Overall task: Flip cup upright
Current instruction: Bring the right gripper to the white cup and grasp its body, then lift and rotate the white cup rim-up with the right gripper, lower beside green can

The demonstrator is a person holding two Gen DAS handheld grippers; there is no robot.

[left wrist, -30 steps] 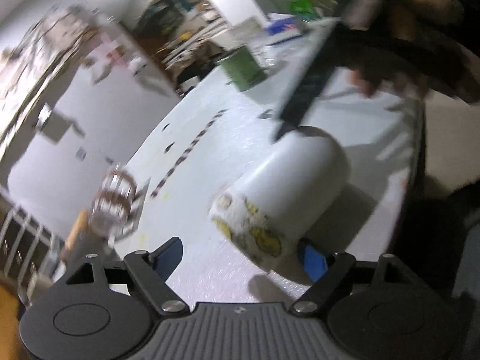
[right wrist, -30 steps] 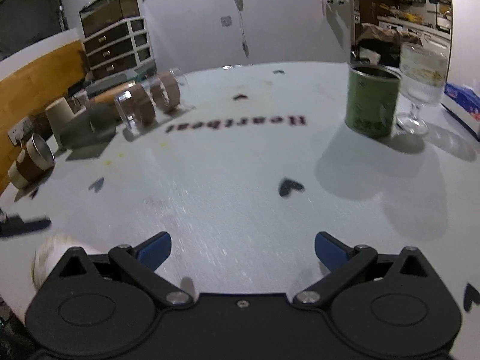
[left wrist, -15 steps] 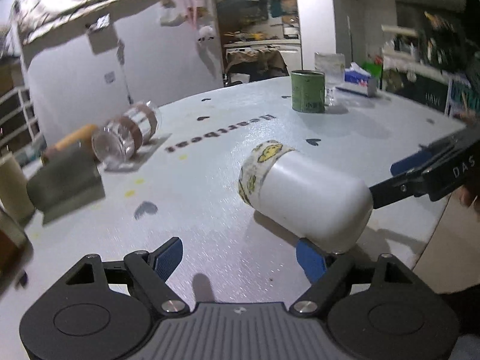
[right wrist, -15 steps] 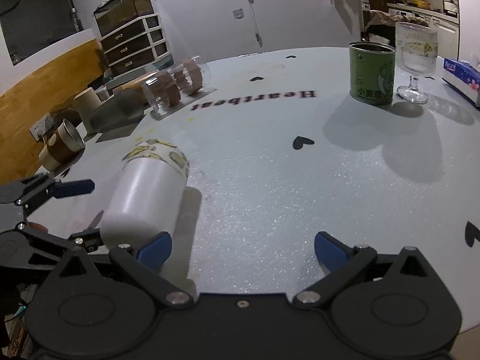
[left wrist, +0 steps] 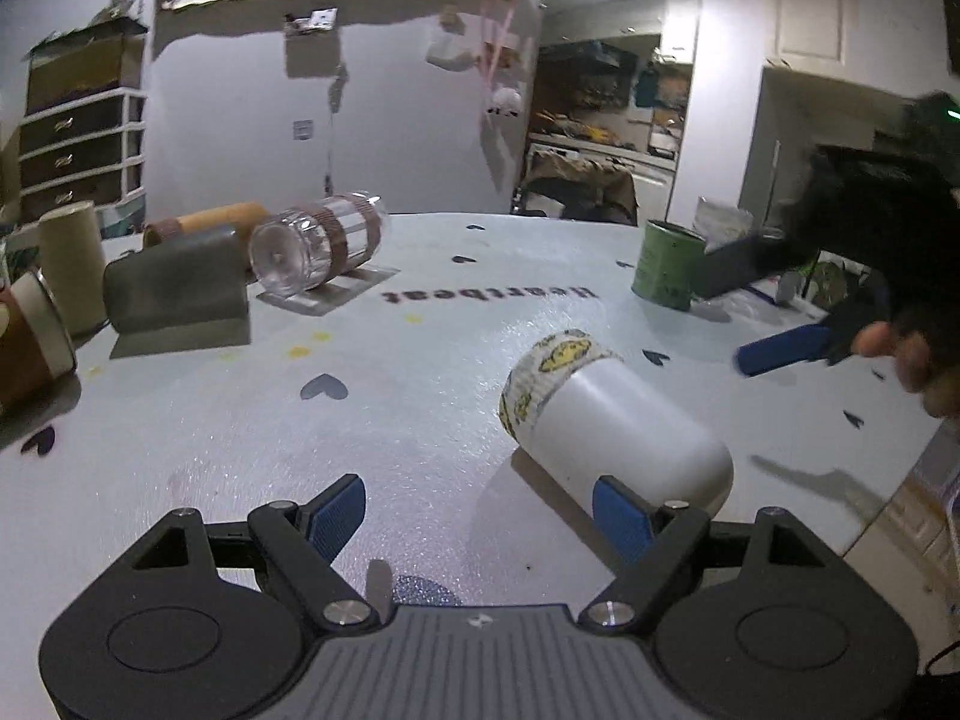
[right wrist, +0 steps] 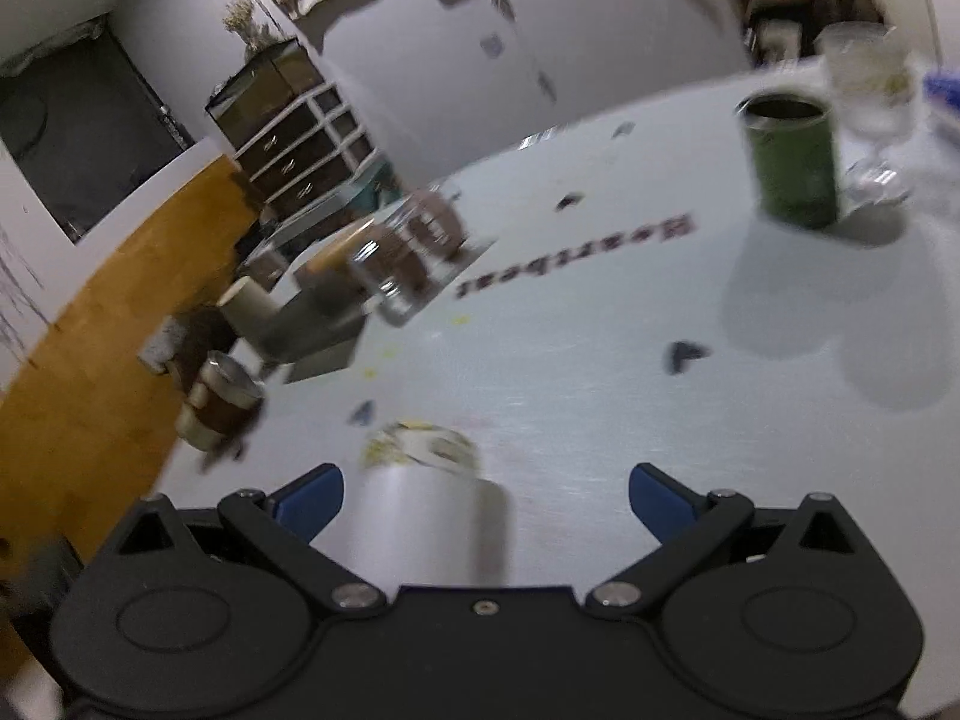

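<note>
A white cup [left wrist: 618,420] with a yellow-patterned band at its rim lies on its side on the pale round table [left wrist: 420,372]. My left gripper [left wrist: 480,507] is open and empty, with the cup's closed end just beyond its right finger. In the right wrist view the cup [right wrist: 426,510] lies between the open fingers of my right gripper [right wrist: 486,495], close to the left finger, rim pointing away. The right gripper's blue fingers [left wrist: 780,351] also show at the right of the left wrist view.
A clear jar [left wrist: 318,243] lies on its side at the back left, beside a grey block [left wrist: 177,291] and paper rolls [left wrist: 66,270]. A green tin [right wrist: 792,159] and a stemmed glass [right wrist: 867,114] stand at the back right. The table edge is near on the right.
My right gripper has swung in over the cup, which now lies between its fingers. The left gripper has shifted a little, so the cup sits farther right in its view.
</note>
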